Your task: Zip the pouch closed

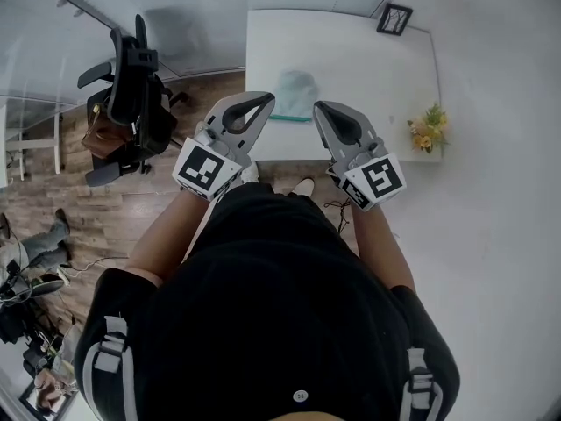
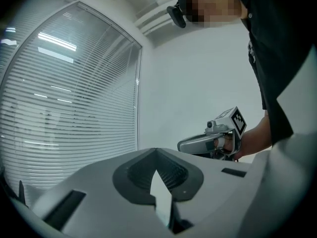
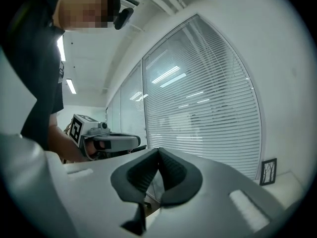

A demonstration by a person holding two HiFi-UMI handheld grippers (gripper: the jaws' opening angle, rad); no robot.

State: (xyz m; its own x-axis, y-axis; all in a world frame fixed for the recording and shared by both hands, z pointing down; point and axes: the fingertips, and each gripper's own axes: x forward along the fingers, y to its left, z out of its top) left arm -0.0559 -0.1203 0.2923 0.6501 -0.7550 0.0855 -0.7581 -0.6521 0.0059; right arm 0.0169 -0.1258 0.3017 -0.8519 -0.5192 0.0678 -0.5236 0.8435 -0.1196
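A pale green pouch with a teal edge lies on the white table, near its front edge. Both grippers are held up level, well above the table and in front of the person's chest. My left gripper has its jaws pressed together with nothing between them, and the left gripper view confirms this at the left gripper. My right gripper is shut and empty too, seen again as the right gripper. Neither touches the pouch. Each gripper view looks over the room, not at the pouch.
A small black picture frame stands at the table's far right corner and yellow flowers at its right edge. A black office chair stands on the wood floor to the left. Window blinds run along the far wall.
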